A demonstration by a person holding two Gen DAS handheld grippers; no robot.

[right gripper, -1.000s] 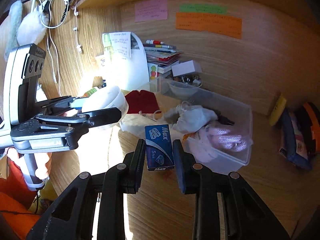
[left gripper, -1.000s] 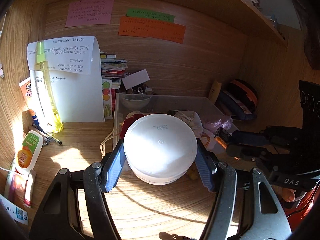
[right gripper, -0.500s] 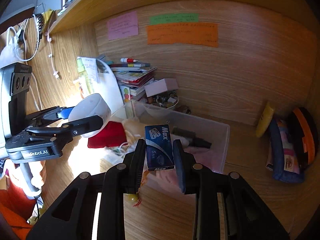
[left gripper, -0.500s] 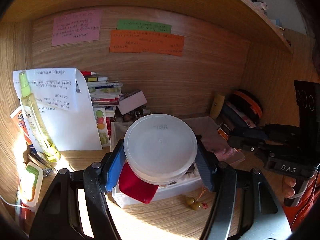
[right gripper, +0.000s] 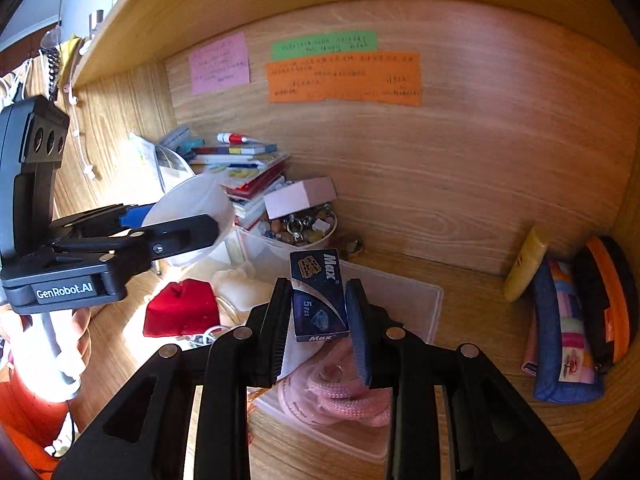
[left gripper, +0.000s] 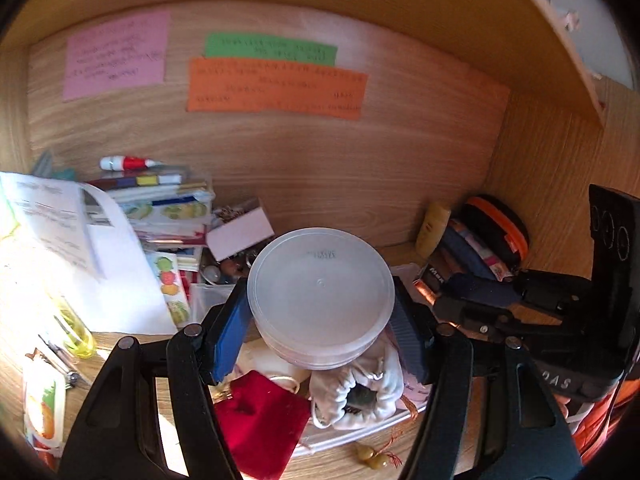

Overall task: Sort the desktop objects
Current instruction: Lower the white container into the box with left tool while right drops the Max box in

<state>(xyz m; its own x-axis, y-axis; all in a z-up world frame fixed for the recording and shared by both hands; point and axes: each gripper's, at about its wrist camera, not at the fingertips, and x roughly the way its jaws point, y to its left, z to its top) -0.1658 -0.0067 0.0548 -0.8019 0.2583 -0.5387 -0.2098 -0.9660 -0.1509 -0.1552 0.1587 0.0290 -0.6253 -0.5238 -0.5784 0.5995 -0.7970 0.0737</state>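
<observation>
Your left gripper (left gripper: pixel 320 312) grasps a round translucent plastic container (left gripper: pixel 320 292), your right gripper (right gripper: pixel 318 308) a small blue cardboard box (right gripper: pixel 319 296), above the cluttered wooden desk (right gripper: pixel 480 280) with its clear plastic bin (right gripper: pixel 404 300).

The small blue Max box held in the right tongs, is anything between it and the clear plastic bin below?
Nothing visible blocks it. The small blue Max box hangs above the clear plastic bin, which has no lid on it. A pink rope bundle lies inside beneath, with bare bin floor farther back.

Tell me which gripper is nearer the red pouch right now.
Left. The left gripper, shut on the white lidded tub, hangs right above the red pouch. The right gripper, holding the blue Max box, is off to the pouch's side.
</observation>
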